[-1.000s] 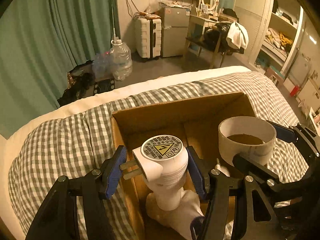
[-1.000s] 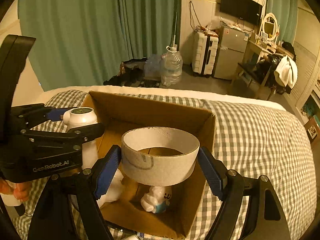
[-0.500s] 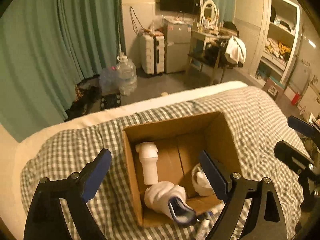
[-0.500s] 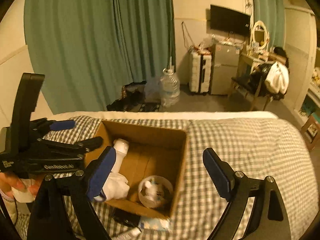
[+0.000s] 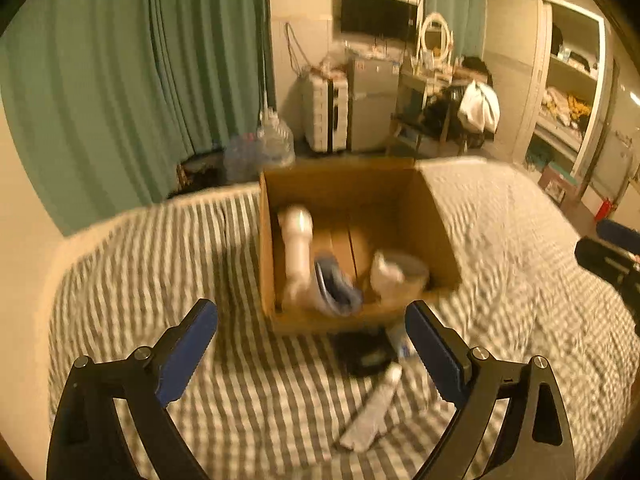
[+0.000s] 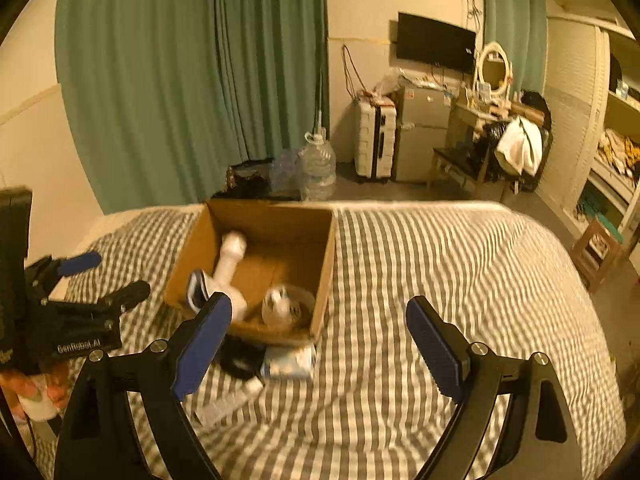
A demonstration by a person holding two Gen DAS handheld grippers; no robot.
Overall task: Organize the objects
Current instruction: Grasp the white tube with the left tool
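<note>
Two pairs of tongs nearest the lens, both empty. Left tongs (image 5: 311, 344): jaws opening, already wide, nothing between the pads. Right tongs (image 6: 320, 320): spread wide too, gripping nothing. Probably backed off above the bed to size up the next pickup. Fingers of a hand (image 6: 36, 392) low in the right wrist view, wrapped round the left tool's handle.

Just beyond the tips, loose on the bed cover (image 5: 160, 280) and not yet boxed: white tube (image 5: 372, 412) lying flat, dark blurred item (image 5: 364, 352) against the box front, pale packet (image 6: 290, 362) beside it. Can't tell what the dark item is. Likely next in line, being nearest to the box and outside it.

Then the cardboard box (image 5: 344, 322), open-topped, in the middle of the bed. Inside: white plug-in device (image 5: 298, 240) leaning along the left wall, blue-edged white cloth item (image 5: 336, 288) at its foot, tape ring (image 5: 412, 276) flat in the near right corner with a small white figure (image 5: 384, 272) in or on it. Judged partly done, with four things in and three out.

Soft grey-and-white checked bedding, so poor footing for anything tall; hence things laid down or leaned, probably. Much motion blur.

Farther back: green curtain (image 5: 120, 80), water jug (image 6: 318, 168) on the floor, suitcase (image 6: 374, 144), small fridge (image 6: 420, 136), wall TV (image 6: 434, 46), round mirror (image 6: 494, 70), chair piled with clothes (image 6: 516, 152), open shelves (image 5: 568, 92) at far right. Dim warm light.
</note>
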